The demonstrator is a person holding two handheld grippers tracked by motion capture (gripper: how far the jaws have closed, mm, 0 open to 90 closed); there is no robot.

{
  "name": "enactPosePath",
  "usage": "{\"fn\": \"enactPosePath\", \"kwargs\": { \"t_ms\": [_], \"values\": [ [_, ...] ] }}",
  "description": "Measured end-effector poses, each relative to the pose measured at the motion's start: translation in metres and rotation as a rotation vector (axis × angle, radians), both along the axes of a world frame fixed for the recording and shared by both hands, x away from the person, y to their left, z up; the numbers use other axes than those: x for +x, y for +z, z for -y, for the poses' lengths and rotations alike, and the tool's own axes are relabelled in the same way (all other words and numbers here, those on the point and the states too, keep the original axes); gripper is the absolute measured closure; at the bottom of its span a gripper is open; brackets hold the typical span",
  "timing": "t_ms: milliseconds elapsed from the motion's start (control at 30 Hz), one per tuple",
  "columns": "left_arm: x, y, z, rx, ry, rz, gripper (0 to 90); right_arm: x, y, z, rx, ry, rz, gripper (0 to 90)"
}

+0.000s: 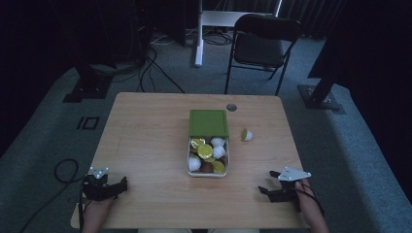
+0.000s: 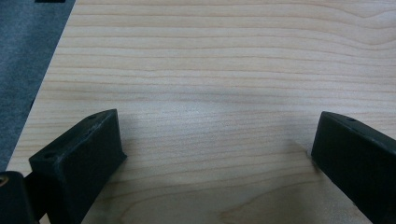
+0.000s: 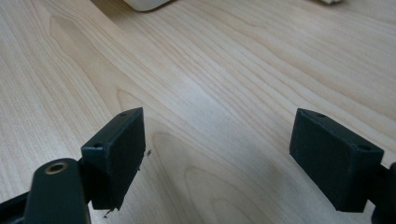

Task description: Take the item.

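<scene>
A white box (image 1: 189, 165) with a green lid (image 1: 208, 122) slid halfway back stands mid-table, holding several small capsules (image 1: 206, 151), white, yellow-green and brown. One loose capsule (image 1: 247, 135) lies on the wood to the right of the lid. My left gripper (image 1: 121, 186) rests near the table's front left corner, open, with bare wood between its jaws (image 2: 215, 140). My right gripper (image 1: 266, 185) rests near the front right, open, nothing between its jaws (image 3: 217, 140). The box's near corner (image 3: 144, 3) shows at the top of the right gripper view.
A wooden table (image 1: 145, 145) stands on grey carpet. A small round grey cap (image 1: 231, 107) sits near the table's far edge. A black folding chair (image 1: 262, 46) stands behind the table, with cables (image 1: 145, 68) and dark stand bases (image 1: 87, 90) on the floor.
</scene>
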State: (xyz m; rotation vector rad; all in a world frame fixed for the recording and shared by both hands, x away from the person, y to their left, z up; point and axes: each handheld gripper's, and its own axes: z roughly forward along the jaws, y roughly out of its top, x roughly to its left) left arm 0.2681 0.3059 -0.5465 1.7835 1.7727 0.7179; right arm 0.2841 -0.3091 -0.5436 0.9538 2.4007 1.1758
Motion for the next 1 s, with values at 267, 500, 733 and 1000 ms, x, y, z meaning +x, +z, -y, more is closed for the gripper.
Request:
{"fn": "enactPosePath", "kwargs": {
  "t_ms": [267, 500, 733, 1000],
  "values": [
    [0.0000, 0.0000, 0.0000, 0.000, 0.000, 0.000, 2.1, 0.0013, -0.0042, 0.0027, -0.004, -0.063, -0.024, 13.9],
    [0.0000, 0.0001, 0.0000, 0.001, 0.001, -0.001, 2.1, 0.0030, -0.0065, 0.0030, -0.041, -0.169, -0.047, 12.6],
    [0.0000, 0.0000, 0.0000, 0.000, 0.000, 0.000, 2.2, 0.0027, -0.0071, 0.0014, -0.042, -0.216, -0.072, 11.7],
    [-0.0006, -0.0001, 0.0006, -0.002, 0.005, 0.000, 2.1, 0.0019, -0.0076, -0.0043, -0.069, -0.271, -0.064, 10.8]
  ]
}}
